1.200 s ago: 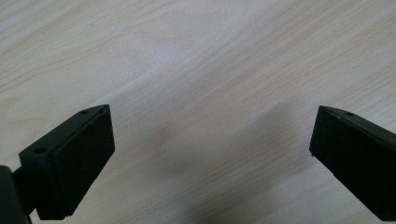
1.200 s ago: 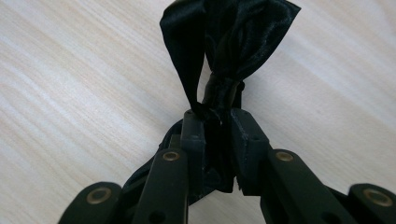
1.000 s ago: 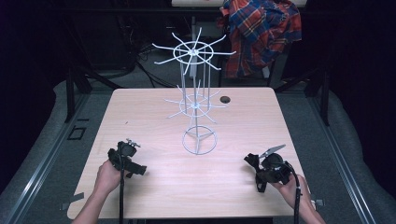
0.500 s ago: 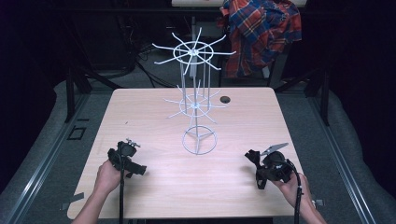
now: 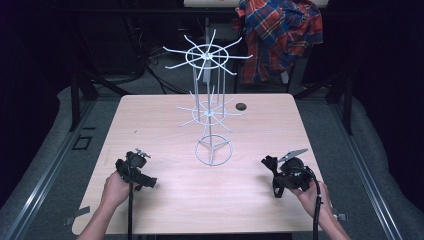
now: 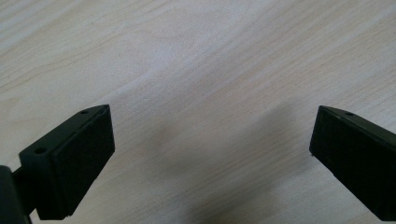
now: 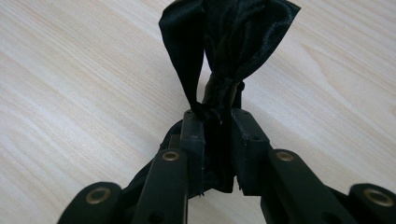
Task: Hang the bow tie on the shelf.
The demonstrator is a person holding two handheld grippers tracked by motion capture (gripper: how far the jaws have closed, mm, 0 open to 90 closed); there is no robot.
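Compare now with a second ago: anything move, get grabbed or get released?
Barely anything. The right gripper has edged slightly toward the table's right edge, fingers clamped throughout on the black satin bow. The left gripper kept its place, fingers apart over bare wood. The white wire rack and the small dark disc are unmoved.

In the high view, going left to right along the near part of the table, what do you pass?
Left tongs → ring base of the white wire rack → black satin bow → right tongs, closed on that bow.
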